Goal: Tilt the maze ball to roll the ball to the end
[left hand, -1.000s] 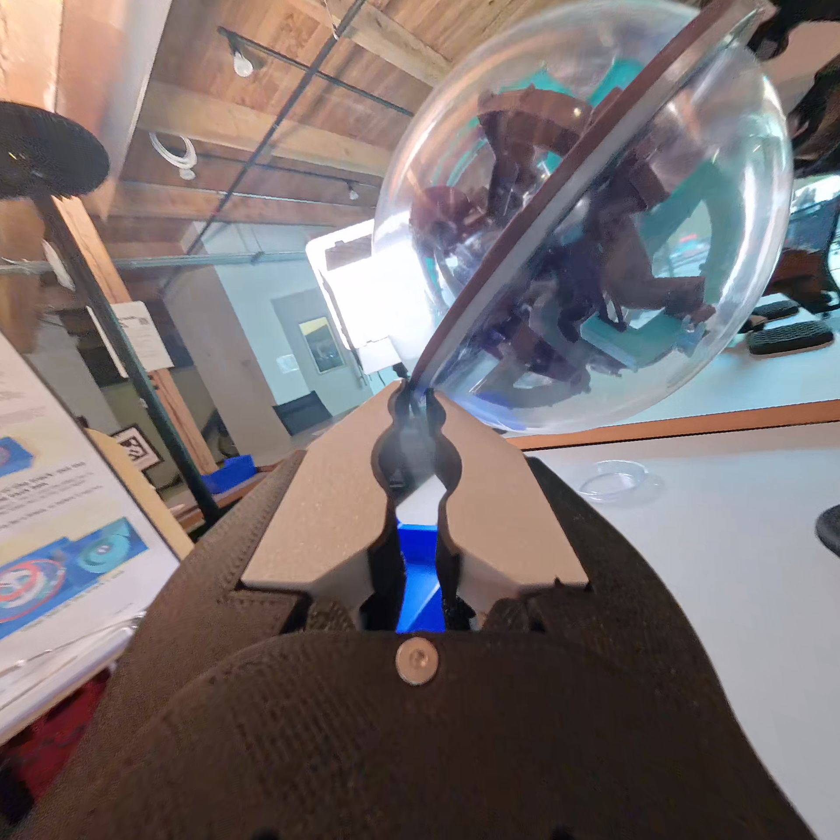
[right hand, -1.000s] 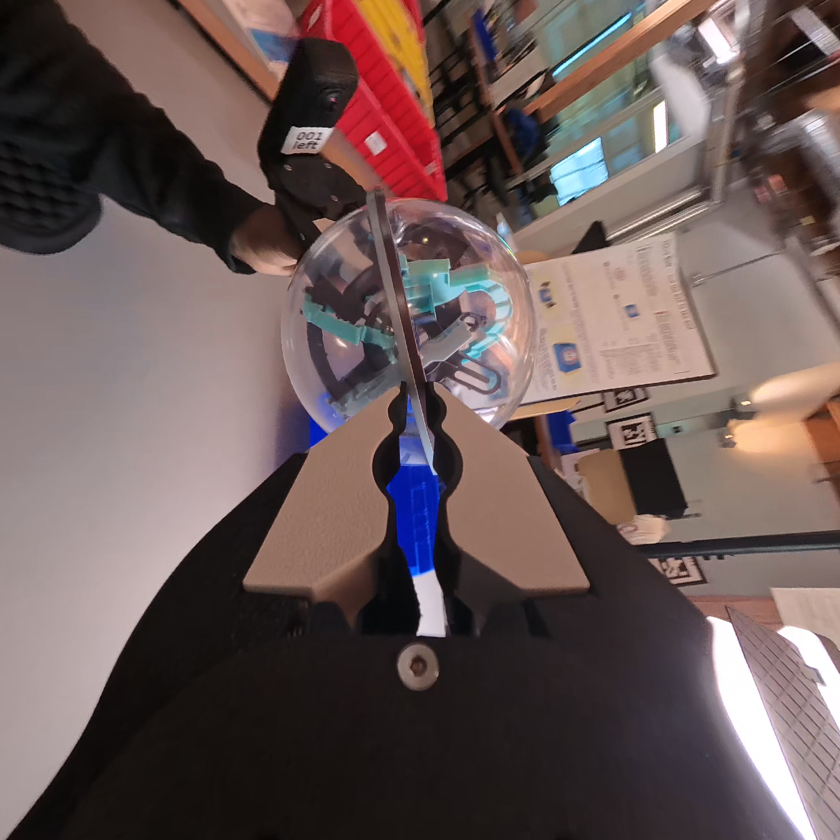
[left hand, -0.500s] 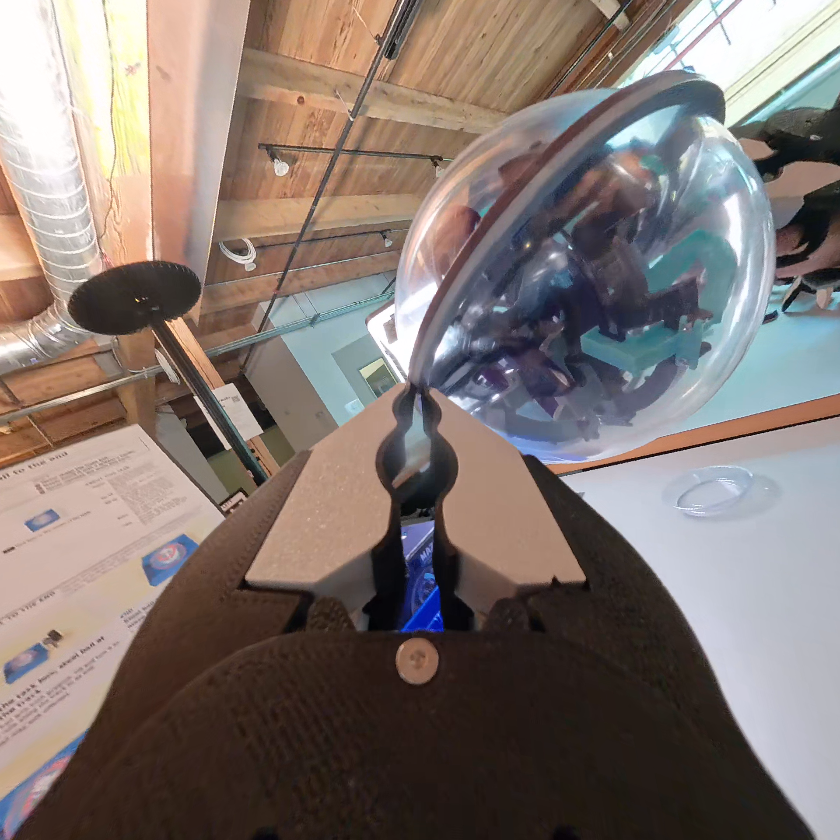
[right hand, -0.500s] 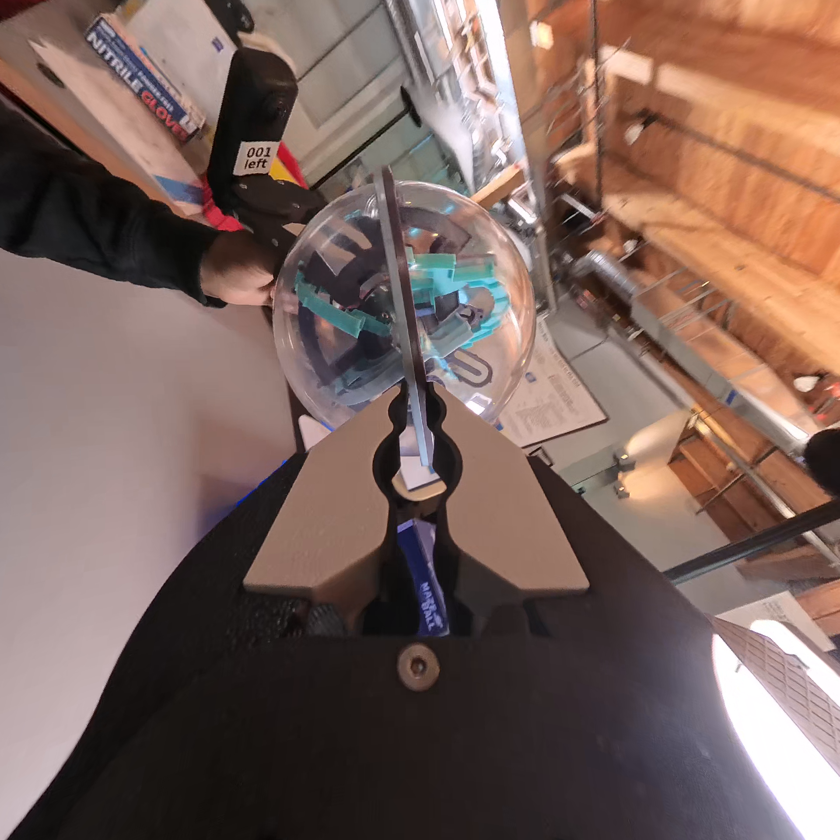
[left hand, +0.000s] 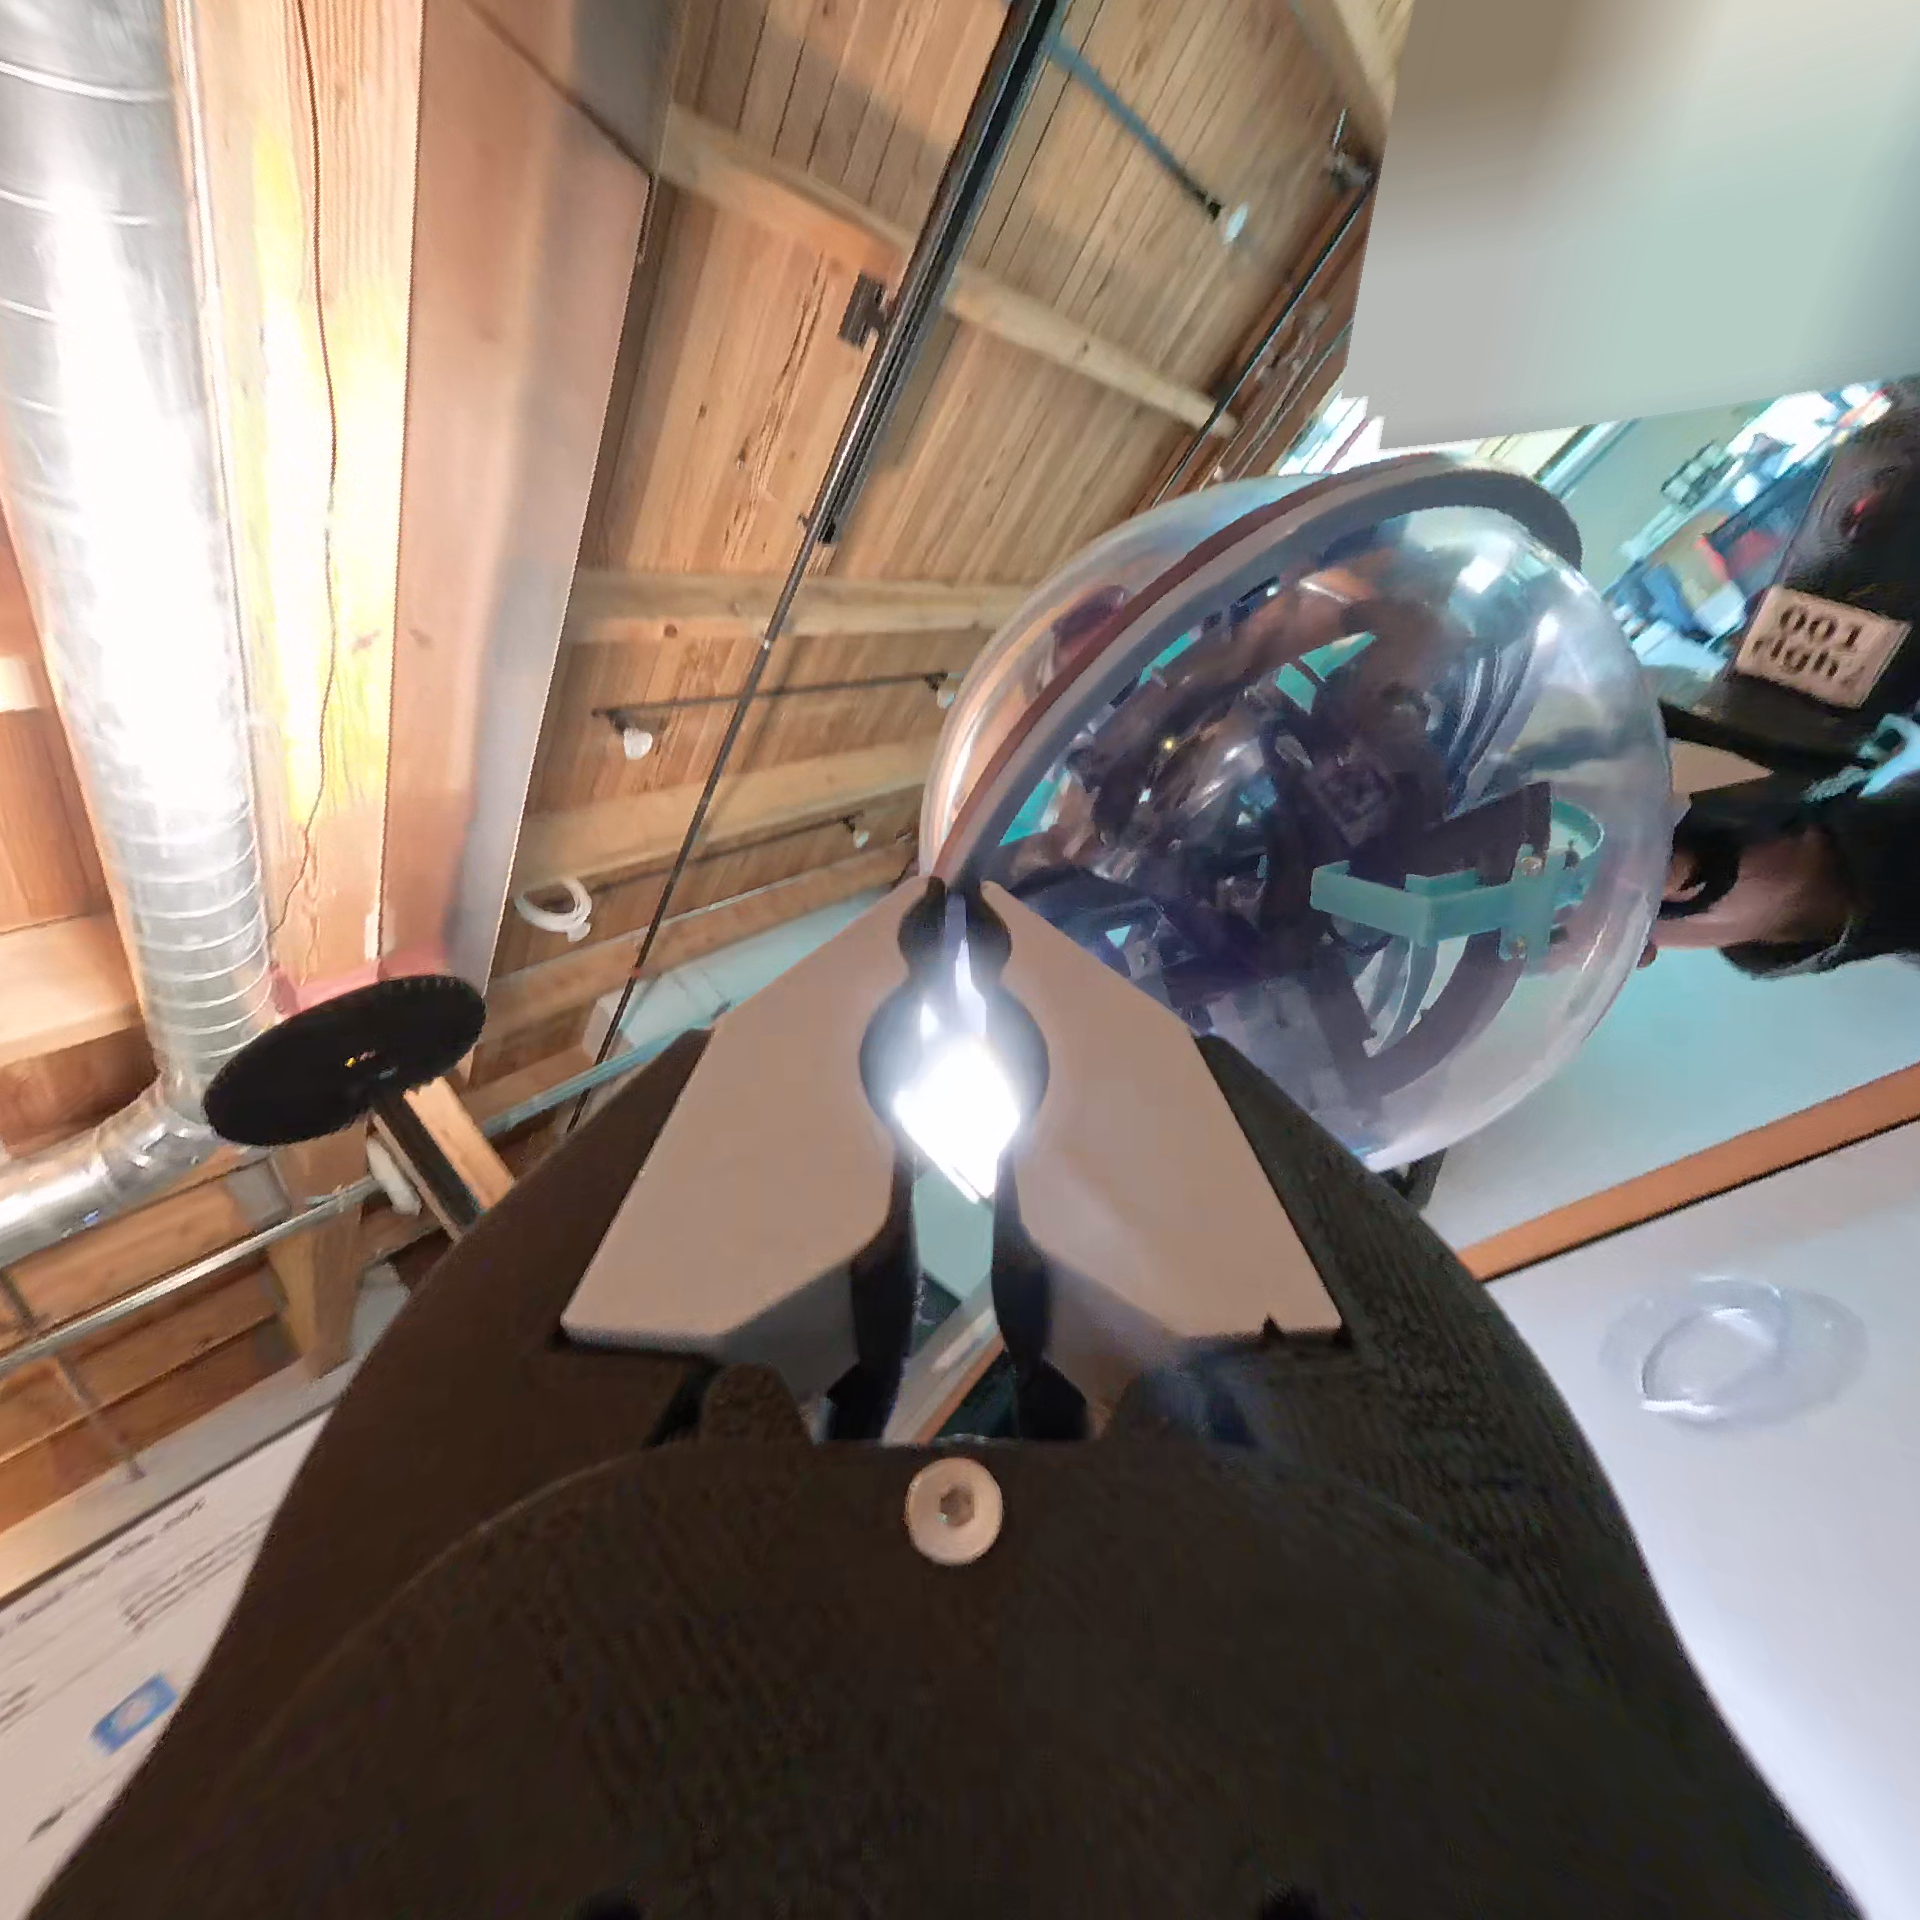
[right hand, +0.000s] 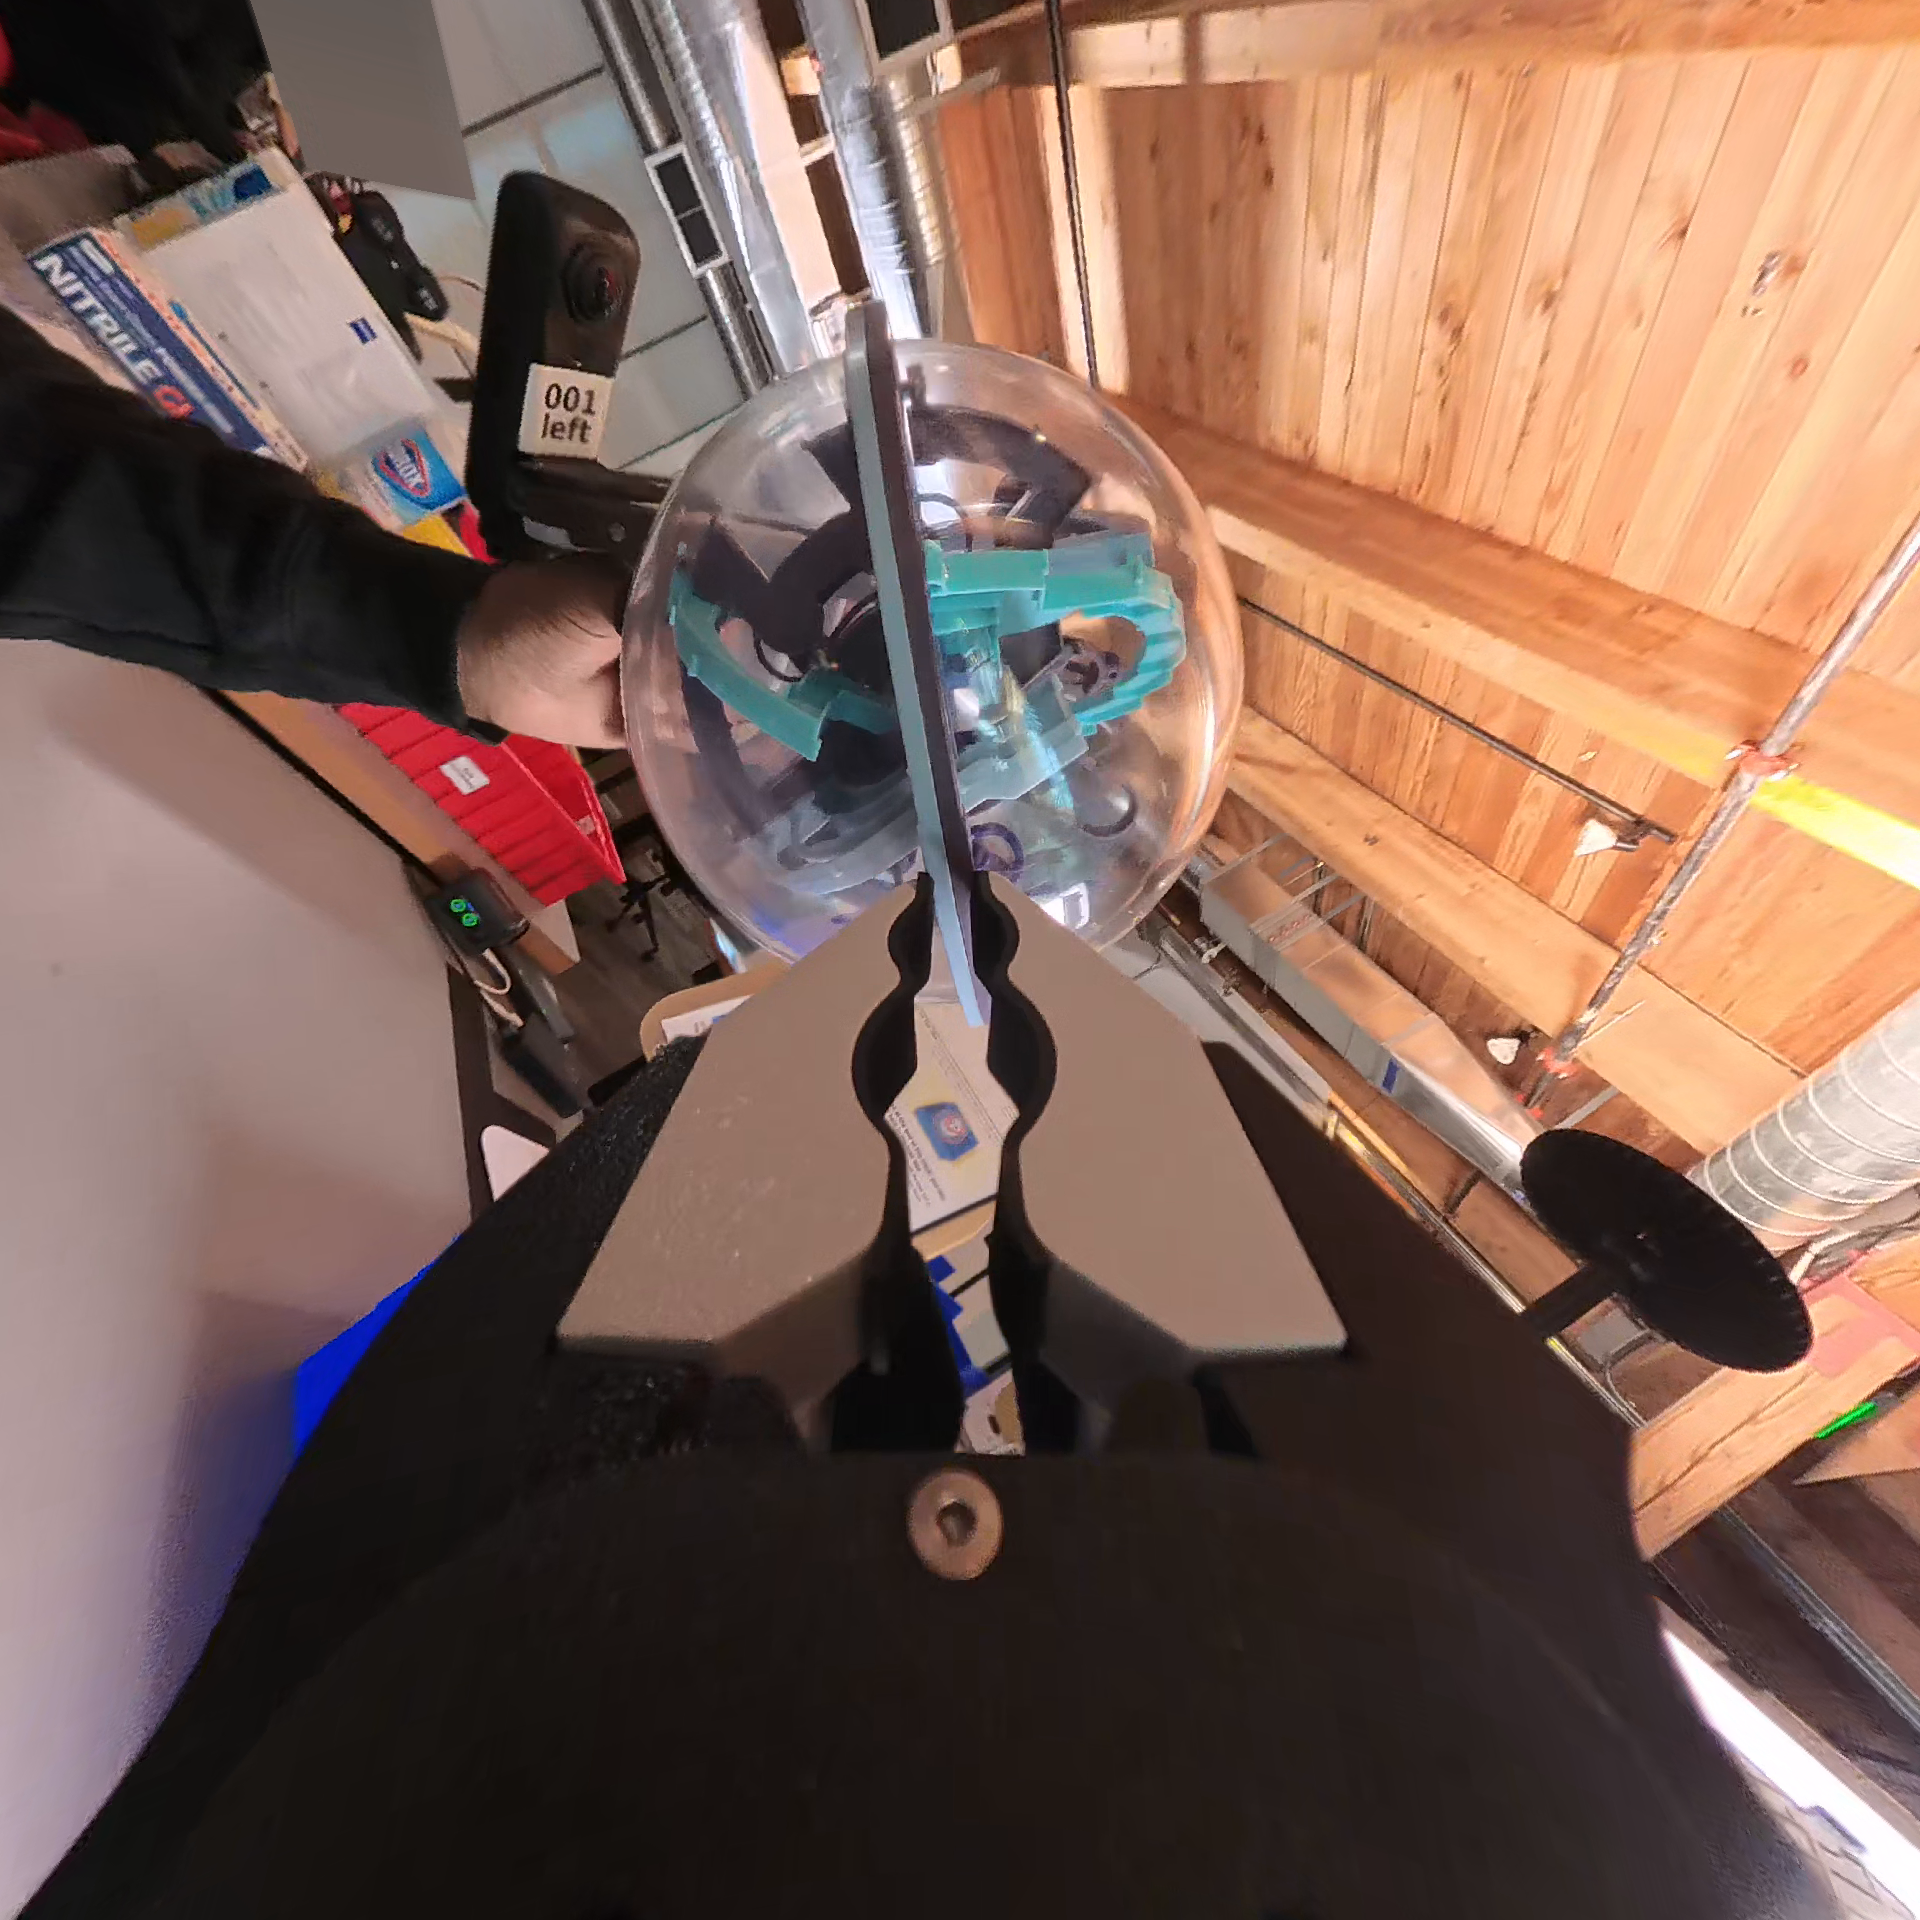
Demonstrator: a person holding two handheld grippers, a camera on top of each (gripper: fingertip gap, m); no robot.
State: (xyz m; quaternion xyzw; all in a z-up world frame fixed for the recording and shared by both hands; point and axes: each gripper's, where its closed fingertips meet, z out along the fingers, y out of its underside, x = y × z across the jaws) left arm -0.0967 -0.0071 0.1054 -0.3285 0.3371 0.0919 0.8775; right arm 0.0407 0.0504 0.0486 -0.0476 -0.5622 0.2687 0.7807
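Fingers of left gripper (left hand: 954,902) and right gripper (right hand: 948,891) pinch one maze ball's (right hand: 1091,582) rim.

One maze ball (left hand: 1299,831) (clear sphere, one flat ring round its middle, teal and dark tracks inside; the small ball itself can't be made out). Two grippers: left gripper (left hand: 954,896) and right gripper (right hand: 954,894), two fingers (right hand: 769,1122) apiece, so four in all. Two hands, one per gripper: one hand (right hand: 545,665) shows in right wrist view, the other in left wrist view. One table (left hand: 1714,1558), white w/ orange edge. One clear ring (left hand: 1725,1351) lying on it. One black toothed disc (left hand: 348,1060) on a pole. One red bin (right hand: 488,790).
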